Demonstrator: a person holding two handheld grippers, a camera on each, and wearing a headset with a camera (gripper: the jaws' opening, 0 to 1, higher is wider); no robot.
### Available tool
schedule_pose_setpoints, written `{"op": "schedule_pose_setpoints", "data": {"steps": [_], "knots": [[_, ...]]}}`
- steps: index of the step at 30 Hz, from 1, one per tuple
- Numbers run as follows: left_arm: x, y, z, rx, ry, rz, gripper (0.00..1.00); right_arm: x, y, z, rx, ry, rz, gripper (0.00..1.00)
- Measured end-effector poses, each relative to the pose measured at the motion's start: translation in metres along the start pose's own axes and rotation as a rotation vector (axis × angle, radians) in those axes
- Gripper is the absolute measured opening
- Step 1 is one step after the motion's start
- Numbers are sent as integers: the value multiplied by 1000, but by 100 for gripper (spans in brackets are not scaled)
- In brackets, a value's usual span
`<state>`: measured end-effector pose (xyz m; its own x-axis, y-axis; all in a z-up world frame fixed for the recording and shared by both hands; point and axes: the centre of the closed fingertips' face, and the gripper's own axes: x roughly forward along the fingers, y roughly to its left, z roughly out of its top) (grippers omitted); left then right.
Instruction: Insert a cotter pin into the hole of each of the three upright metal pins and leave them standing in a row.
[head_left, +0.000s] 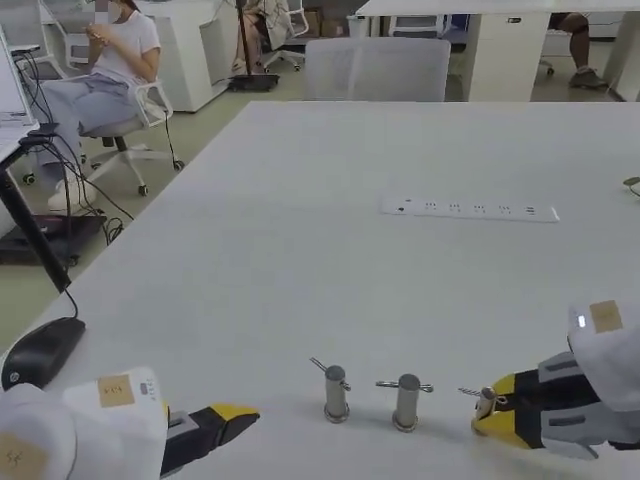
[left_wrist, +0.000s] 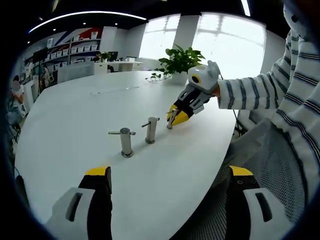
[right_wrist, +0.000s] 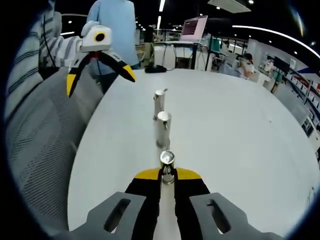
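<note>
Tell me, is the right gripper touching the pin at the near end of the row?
Touching. In its own view, the right gripper has both yellow tips pressed against the sides of the end pin, with no gap.

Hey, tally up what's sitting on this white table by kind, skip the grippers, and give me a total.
upright silver metal pin: 3
thin wire cotter pin: 3
flat white power strip: 1
black computer mouse: 1
Total: 8
</note>
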<state>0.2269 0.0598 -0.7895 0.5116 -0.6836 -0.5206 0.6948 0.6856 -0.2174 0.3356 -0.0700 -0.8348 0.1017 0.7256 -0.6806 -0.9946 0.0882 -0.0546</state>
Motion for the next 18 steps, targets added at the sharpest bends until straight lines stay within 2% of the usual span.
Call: {"op": "schedule_pose_setpoints", "data": {"steps": [3,7,15,18], "knots": [[-1,1,-1,-7,6,9,95,1,-2,1,5,-16,30,9],[-3,3,-3,-14,12,25,95,4,2,-1,-43,-10,69,9],[-8,6,-6,-30,22,51,95,8,2,-5,-79,-9,112,9],[-9,5,-7,-31,29,56,95,8,4,-4,-69,-16,115,9]]}}
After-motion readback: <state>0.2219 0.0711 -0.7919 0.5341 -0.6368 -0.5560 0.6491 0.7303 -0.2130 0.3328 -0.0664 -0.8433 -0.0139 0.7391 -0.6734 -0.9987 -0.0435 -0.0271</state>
